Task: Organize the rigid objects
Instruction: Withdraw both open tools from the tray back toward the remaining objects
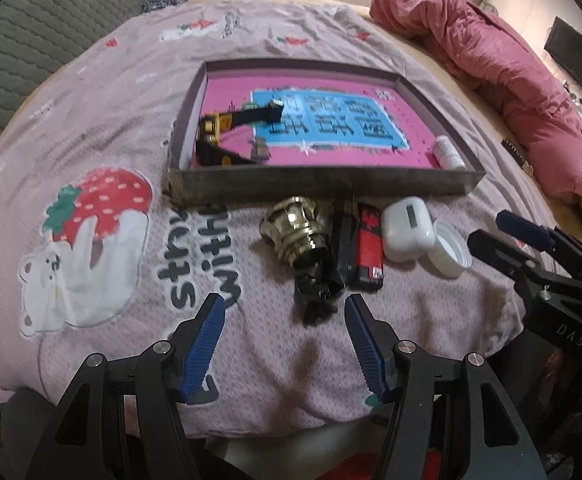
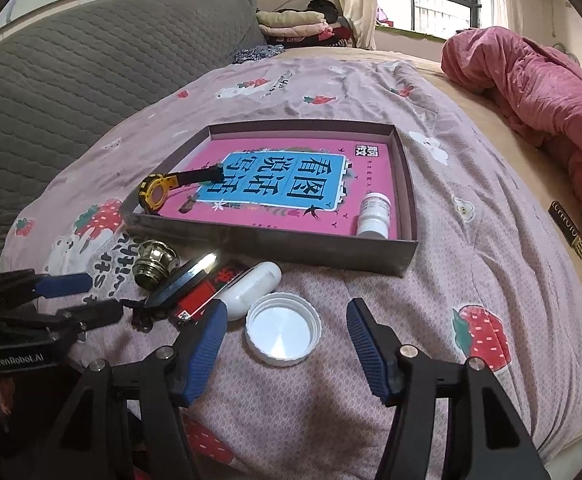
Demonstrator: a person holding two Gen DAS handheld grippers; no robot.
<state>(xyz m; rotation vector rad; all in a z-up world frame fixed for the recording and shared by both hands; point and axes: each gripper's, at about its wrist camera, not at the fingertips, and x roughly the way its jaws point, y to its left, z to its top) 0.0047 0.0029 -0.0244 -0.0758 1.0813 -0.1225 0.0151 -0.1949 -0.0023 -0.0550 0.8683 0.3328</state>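
Right gripper [image 2: 285, 342] spread wide and released, pads either side of the white cap [image 2: 283, 329] without pressing on it; cap lying mouth-up on the bed near its front edge, free of the jaws. Likely light, stiff plastic with a ribbed rim; best pinched across that rim, not on the slick inner disc. Left gripper [image 1: 285, 346] likewise parted and grasping nothing, hanging just short of the black tassel [image 1: 317, 300] trailing from the dark flat piece [image 1: 341, 240]. Beside these, crowded together: a brass fitting [image 1: 295, 228], probably heavy for its size and apt to roll on the soft bedspread [image 1: 91, 120]; a red lighter [image 1: 370, 248], hard and smooth, best taken across its narrow faces; a white earbud case [image 1: 407, 228], glossy and rounded, liable to slip from flat pads. All touching or nearly so, leaving little finger room between them; outer pieces look easier to lift first. Beyond, the shallow box [image 1: 323, 184], low near wall close behind the row, already holding a yellow tape measure [image 1: 211, 128] at its left corner and a white bottle [image 1: 447, 154] at its right corner, with open floor in the middle. Clear bedspread to either side for approach; only a low lift over the wall looks needed.
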